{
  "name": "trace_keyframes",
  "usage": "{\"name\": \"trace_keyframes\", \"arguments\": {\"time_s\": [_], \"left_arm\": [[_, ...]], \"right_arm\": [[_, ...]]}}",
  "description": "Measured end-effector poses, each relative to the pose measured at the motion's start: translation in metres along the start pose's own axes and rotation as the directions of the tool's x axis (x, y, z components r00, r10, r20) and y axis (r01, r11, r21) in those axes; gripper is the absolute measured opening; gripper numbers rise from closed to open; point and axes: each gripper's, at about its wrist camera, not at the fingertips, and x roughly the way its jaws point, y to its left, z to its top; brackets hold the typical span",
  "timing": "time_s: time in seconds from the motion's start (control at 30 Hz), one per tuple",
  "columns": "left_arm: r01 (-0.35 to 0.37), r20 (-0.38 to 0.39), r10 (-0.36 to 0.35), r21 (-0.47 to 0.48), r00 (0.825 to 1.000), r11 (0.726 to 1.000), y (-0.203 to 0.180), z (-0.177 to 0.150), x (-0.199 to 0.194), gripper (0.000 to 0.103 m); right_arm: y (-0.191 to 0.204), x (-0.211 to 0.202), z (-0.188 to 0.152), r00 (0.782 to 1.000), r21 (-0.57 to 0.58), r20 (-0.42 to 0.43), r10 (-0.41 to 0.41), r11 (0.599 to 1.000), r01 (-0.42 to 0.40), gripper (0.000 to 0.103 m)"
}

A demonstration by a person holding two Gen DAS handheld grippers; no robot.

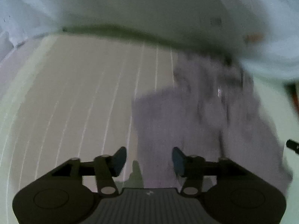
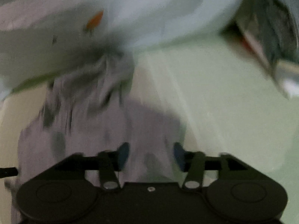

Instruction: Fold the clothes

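Observation:
A grey garment (image 1: 205, 115) lies on the pale surface, blurred, with a crumpled dark patterned part at its far end. In the left wrist view it lies ahead and to the right; my left gripper (image 1: 148, 159) is open, with the garment's near edge between its jaws and nothing held. In the right wrist view the same garment (image 2: 112, 123) lies ahead and to the left; my right gripper (image 2: 151, 155) is open just above its near end, empty.
The pale striped surface (image 1: 74, 102) stretches to the left. A white wall or sheet (image 1: 130, 9) rises behind it. A dark crumpled object (image 2: 271, 28) is at the far right. The tip of the other gripper (image 1: 292, 145) shows at the right edge.

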Motion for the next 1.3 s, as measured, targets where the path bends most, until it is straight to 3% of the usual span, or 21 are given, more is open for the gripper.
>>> {"name": "trace_keyframes", "arguments": {"time_s": [0.1,0.2,0.27,0.4,0.47,0.5,0.53,0.6,0.77,0.9,1.0,1.07,1.13,1.23,1.3], "left_arm": [[0.001,0.050,0.000,-0.029,0.999,1.000,-0.002,0.041,0.016,0.062],[-0.003,0.084,0.006,-0.035,0.996,0.999,-0.011,0.077,0.039,0.072],[0.029,0.071,-0.024,-0.066,0.997,0.997,-0.016,0.097,0.061,0.074],[0.058,0.036,-0.054,-0.119,0.998,0.991,-0.027,0.122,0.104,0.073],[0.053,0.019,-0.051,-0.138,0.999,0.989,-0.031,0.127,0.120,0.068],[0.057,0.015,-0.055,-0.142,0.998,0.988,-0.032,0.127,0.125,0.056],[0.065,0.007,-0.065,-0.142,0.998,0.988,-0.033,0.126,0.128,0.036],[0.088,-0.003,-0.089,-0.135,0.996,0.987,-0.037,0.120,0.131,0.015],[0.035,0.057,-0.033,-0.042,0.998,0.998,-0.042,0.100,0.100,0.009],[0.047,0.028,-0.047,-0.010,0.998,0.999,-0.035,0.074,0.065,0.010],[0.016,0.018,-0.017,0.038,1.000,0.999,-0.036,0.060,0.059,0.013],[-0.006,0.025,0.005,0.050,1.000,0.999,-0.035,0.063,0.060,0.021],[0.005,0.041,-0.006,0.028,0.999,1.000,-0.034,0.074,0.059,0.041],[0.002,0.105,-0.003,0.006,0.995,1.000,-0.033,0.091,0.057,0.056],[-0.013,0.121,0.011,0.021,0.993,1.000,-0.038,0.102,0.063,0.059]], "right_arm": [[0.005,0.024,0.035,0.998,0.003,0.063,0.006,1.000,-0.006,0.073],[0.014,0.063,0.068,0.996,0.018,0.084,0.025,0.999,-0.027,0.073],[0.022,0.088,0.085,0.996,0.042,0.079,0.045,0.998,-0.049,0.071],[0.036,0.134,0.106,0.994,0.092,0.063,0.084,0.992,-0.089,0.056],[0.041,0.151,0.111,0.996,0.095,0.038,0.078,0.992,-0.081,0.044],[0.042,0.157,0.111,0.996,0.093,0.023,0.081,0.992,-0.083,0.031],[0.043,0.162,0.111,0.996,0.085,0.010,0.089,0.992,-0.089,0.016],[0.047,0.161,0.106,0.997,0.043,0.003,0.078,0.996,-0.078,0.001],[0.040,0.125,0.088,0.999,-0.025,0.020,0.029,0.999,-0.029,0.001],[0.025,0.085,0.065,1.000,-0.028,-0.009,0.015,0.999,-0.015,0.001],[0.019,0.070,0.051,0.998,-0.022,-0.058,0.025,0.999,-0.027,0.001],[0.015,0.070,0.052,0.999,-0.012,-0.043,0.017,1.000,-0.017,0.010],[0.013,0.073,0.060,1.000,0.021,-0.017,0.020,1.000,-0.020,0.035],[0.012,0.076,0.076,0.998,0.047,0.050,0.030,0.998,-0.032,0.039],[0.015,0.082,0.088,0.996,0.038,0.080,0.031,0.999,-0.034,0.042]]}}
